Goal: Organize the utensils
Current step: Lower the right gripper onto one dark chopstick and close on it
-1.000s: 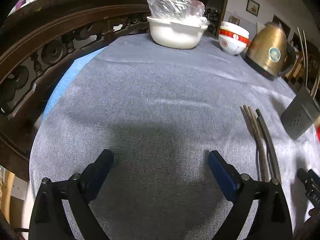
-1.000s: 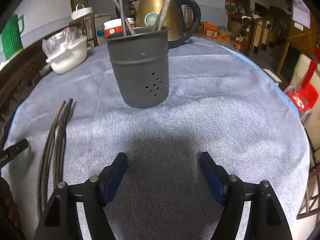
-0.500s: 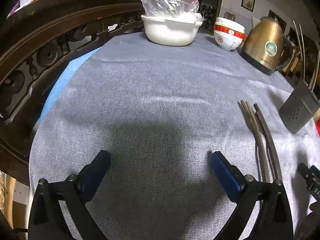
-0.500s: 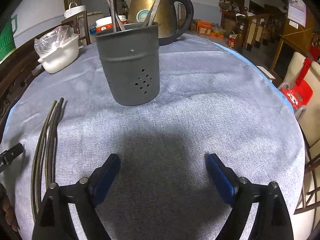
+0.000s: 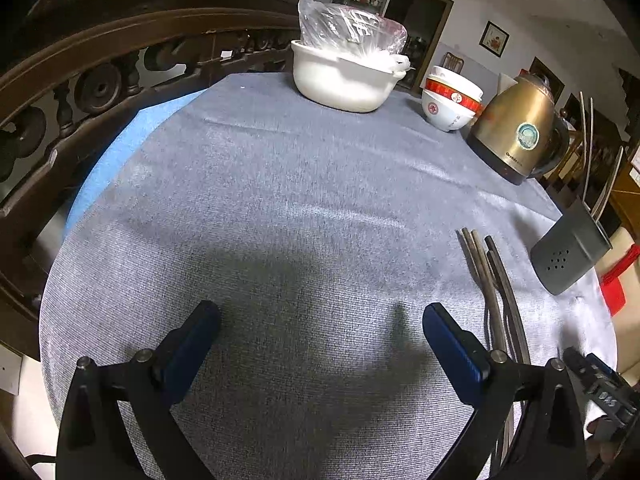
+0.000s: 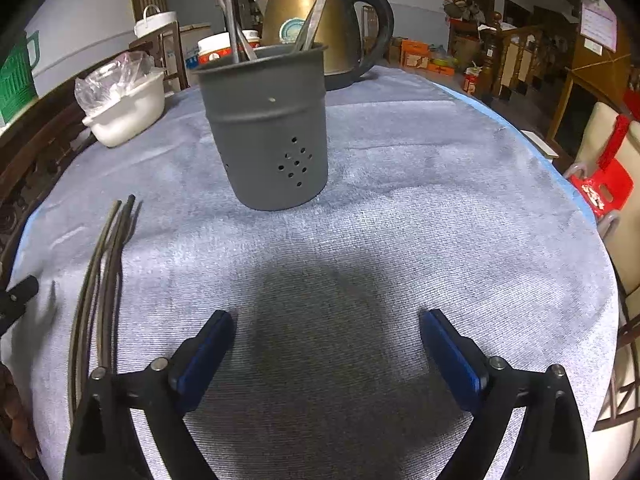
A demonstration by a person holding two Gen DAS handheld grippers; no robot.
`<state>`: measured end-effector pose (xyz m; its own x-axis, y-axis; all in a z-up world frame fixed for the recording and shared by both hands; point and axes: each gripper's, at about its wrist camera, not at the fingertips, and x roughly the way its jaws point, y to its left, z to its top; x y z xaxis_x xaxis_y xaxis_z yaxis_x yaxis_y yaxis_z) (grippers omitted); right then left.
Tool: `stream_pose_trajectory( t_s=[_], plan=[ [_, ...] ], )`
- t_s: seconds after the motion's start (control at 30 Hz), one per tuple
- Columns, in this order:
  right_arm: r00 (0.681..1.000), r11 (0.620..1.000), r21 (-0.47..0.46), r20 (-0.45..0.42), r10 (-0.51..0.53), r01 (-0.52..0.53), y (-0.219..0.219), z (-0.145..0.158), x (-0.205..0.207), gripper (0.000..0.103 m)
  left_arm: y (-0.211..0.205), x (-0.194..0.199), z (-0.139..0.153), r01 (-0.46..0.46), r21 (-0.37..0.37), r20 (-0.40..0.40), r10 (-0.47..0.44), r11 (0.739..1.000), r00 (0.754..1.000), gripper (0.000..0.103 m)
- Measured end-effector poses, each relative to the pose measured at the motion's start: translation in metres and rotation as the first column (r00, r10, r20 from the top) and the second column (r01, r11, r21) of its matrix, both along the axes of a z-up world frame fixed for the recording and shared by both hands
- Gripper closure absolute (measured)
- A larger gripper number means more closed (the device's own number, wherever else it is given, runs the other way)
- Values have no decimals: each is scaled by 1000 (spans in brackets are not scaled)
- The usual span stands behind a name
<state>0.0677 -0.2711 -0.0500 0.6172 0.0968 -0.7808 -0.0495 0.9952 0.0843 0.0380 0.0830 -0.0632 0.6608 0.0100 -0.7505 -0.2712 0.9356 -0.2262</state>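
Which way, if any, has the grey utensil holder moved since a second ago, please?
No, it has not moved. The grey utensil holder stands just in front of the gold kettle, with the loose chopsticks at its left, as before.

Ahead of the right gripper (image 6: 326, 330), the utensil holder (image 6: 266, 128) stands on the tablecloth (image 6: 420, 200) with utensils in it; the kettle (image 6: 320, 20) is behind it. Chopsticks (image 6: 102, 276) lie to the gripper's left, the lidded pot (image 6: 128, 114) farther left and back.
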Motion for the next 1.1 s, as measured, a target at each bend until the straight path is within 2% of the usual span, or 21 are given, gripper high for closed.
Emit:
stream_pose_trajectory(
  t_s=[0.03, 0.07, 0.1, 0.23, 0.3, 0.4, 0.53, 0.6, 0.67, 0.7, 0.73, 0.83, 0.97, 1.1],
  plan=[
    [1000, 999, 48, 4, 24, -24, 1, 4, -2, 22, -1, 1, 0, 0, 6, -4, 0, 1000, 1000, 2],
    [999, 996, 77, -8, 45, -44, 4, 6, -3, 44, -1, 1, 0, 1, 9, -6, -1, 1000, 1000, 2],
    [996, 991, 109, -36, 82, -77, 11, 8, 0, 58, -2, 1, 0, 2, 12, -9, -2, 1000, 1000, 2],
    [961, 957, 131, -74, 268, -257, 56, 19, 9, 59, -2, 1, 0, 2, 14, -10, -2, 1000, 1000, 1],
    [940, 939, 142, -97, 327, -312, 75, 19, 13, 64, 0, 0, 0, 3, 5, -4, -3, 1000, 1000, 1],
    [919, 925, 119, -127, 374, -360, 96, 13, 18, 64, 0, 0, 0, 3, 0, -1, -3, 1000, 1000, 1],
    [905, 916, 146, -159, 396, -375, 106, 7, 25, 65, 0, 1, 0, 4, 4, -4, -4, 1000, 1000, 1],
    [896, 909, 129, -161, 414, -396, 113, 8, 23, 69, 0, 1, 0, 5, 4, -4, -5, 1000, 1000, 1],
    [900, 912, 111, -154, 409, -395, 114, 8, 22, 73, -1, 1, 0, 5, 4, -4, -5, 1000, 1000, 1],
    [909, 921, 132, -158, 385, -367, 110, 7, 25, 78, -1, 1, 0, 5, 4, -4, -5, 1000, 1000, 1],
    [918, 926, 170, -163, 362, -336, 104, 8, 28, 80, -1, 1, 0, 5, 3, -4, -5, 1000, 1000, 1],
    [944, 930, 257, -129, 303, -264, 83, 14, 31, 78, 0, 1, 0, 5, 2, -3, -5, 1000, 1000, 1],
    [950, 938, 236, -126, 287, -252, 80, 18, 40, 78, -2, 2, 0, 5, 7, -6, -5, 1000, 1000, 1],
    [933, 940, 199, -181, 312, -276, 91, 5, 45, 76, -2, 2, -1, 5, 9, -7, -5, 1000, 1000, 1]
  ],
)
